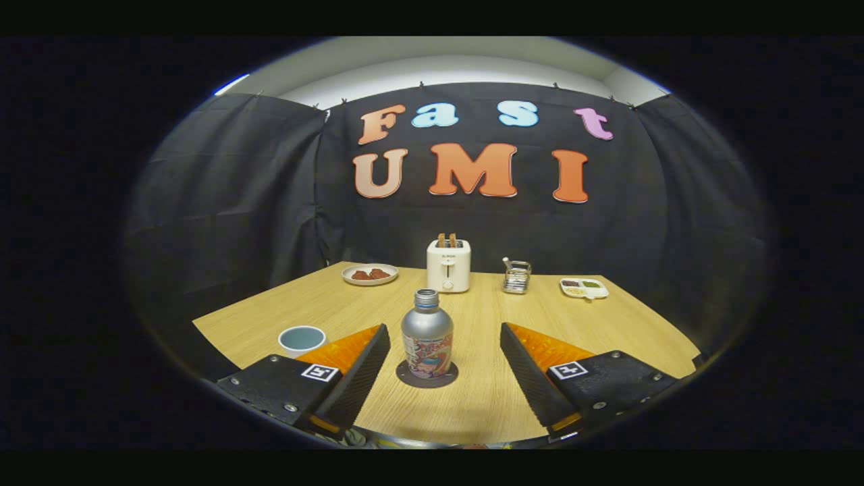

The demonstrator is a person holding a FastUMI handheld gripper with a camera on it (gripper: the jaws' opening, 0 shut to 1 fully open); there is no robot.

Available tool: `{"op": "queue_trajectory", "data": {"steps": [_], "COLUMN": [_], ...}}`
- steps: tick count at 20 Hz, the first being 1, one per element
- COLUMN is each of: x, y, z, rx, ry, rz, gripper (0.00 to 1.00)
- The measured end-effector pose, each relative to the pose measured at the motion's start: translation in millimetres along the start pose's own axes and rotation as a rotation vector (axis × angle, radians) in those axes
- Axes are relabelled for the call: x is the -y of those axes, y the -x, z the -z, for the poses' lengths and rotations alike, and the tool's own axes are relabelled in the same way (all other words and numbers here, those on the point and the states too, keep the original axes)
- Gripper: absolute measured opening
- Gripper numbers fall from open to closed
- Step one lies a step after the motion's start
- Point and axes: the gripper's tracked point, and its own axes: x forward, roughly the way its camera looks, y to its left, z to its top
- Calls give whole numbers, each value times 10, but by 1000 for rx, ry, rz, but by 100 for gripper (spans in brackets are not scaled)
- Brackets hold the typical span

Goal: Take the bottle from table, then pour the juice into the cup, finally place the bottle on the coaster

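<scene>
A silver metal bottle (427, 334) with a bright printed label and an uncapped threaded neck stands upright on a dark round coaster (427, 375), midway between the gripper (445, 361), whose jaws are spread wide, touching nothing. A pale cup (302, 339) sits left on the wood-grain surface (607, 324); bare board lies right.

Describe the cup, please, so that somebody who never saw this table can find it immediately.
On the wooden table, the open gripper points at a silver bottle standing on a dark round coaster. The cup stands left of the bottle, partly behind the gripper's left finger. It is small, white and round, the only open vessel at the near end.
</scene>
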Motion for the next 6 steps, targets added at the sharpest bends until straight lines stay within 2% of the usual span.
{"op": "queue_trajectory", "data": {"steps": [6], "x": [217], "y": [334], "z": [-23], "rx": [28], "ry": [-9], "rz": [53], "gripper": [97]}}
